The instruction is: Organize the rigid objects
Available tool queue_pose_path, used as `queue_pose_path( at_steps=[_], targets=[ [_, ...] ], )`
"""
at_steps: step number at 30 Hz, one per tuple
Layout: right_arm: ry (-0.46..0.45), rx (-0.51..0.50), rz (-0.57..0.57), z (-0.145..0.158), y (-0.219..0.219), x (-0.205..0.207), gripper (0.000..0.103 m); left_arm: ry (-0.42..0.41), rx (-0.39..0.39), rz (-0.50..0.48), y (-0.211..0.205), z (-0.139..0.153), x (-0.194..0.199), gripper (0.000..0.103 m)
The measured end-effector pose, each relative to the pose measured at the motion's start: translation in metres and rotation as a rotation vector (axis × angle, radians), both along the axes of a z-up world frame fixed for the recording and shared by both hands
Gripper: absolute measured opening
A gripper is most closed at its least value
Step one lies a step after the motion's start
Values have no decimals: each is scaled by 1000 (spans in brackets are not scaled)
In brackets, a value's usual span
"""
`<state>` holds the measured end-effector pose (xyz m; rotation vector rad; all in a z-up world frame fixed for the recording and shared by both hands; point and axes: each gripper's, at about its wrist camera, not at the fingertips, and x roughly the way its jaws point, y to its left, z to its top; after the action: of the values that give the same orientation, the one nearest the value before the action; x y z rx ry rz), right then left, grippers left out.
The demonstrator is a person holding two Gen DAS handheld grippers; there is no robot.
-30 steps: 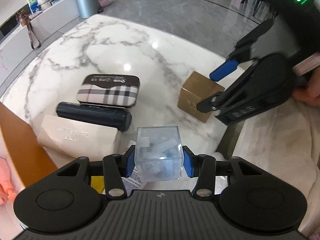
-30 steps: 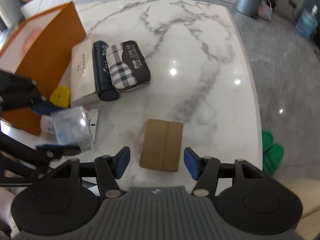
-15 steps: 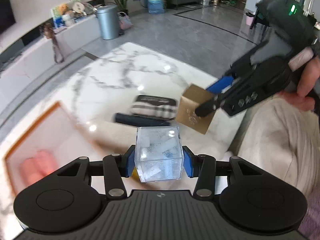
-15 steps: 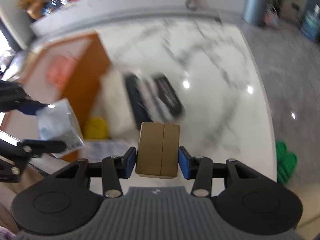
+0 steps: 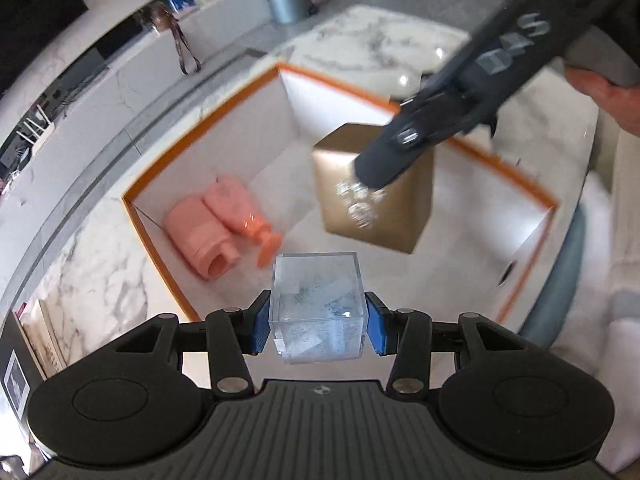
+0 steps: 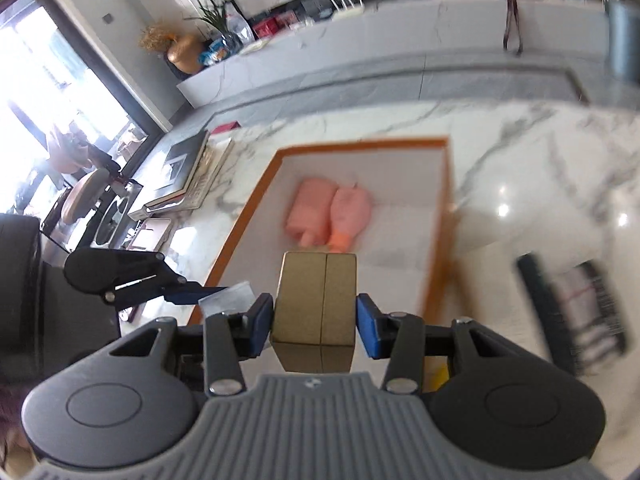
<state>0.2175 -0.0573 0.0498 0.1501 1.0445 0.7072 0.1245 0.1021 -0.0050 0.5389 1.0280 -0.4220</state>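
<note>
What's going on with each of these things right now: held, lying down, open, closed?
Clear cube: clamped in left tool, above the box.
Gold carton: clamped in right tool, in the air.
Orange-rimmed box: open.
Two pink bottles: lying in the box.

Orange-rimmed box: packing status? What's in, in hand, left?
Done: two pink items lie in the orange-rimmed box. In hand above it: left gripper clamps the clear cube, right gripper the gold carton. Left: dark tube and plaid case on the table.

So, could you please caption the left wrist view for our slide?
Left tongs hold a clear cube over the orange box while right tongs carry a gold box.
</note>
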Motion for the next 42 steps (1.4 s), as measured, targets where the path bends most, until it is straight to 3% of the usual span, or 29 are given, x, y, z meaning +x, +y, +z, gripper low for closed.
queue_pose_path(
  at_steps=[7, 12, 18, 24, 31, 37, 42],
  targets=[
    [90, -65, -82, -50, 47, 31, 46, 55, 83, -136, 6, -29, 20, 54],
    [141, -64, -134, -74, 52, 53, 46, 91, 133, -205, 7, -42, 37, 54],
    [159, -61, -138, -82, 59, 63, 46, 131, 171, -263, 11, -58, 46, 53],
    [193, -101, -100, -80, 58, 64, 46, 135, 201, -240, 7, -62, 48, 60],
    [122, -235, 5, -72, 66, 52, 44, 87, 296, -278, -1, -66, 30, 67],
    [13, -372, 113, -62, 71, 43, 37, 30, 243, -237, 4, -47, 23, 68],
    [-62, -308, 239, -46, 70, 32, 44, 34, 144, -220, 12, -23, 12, 68]
  ],
)
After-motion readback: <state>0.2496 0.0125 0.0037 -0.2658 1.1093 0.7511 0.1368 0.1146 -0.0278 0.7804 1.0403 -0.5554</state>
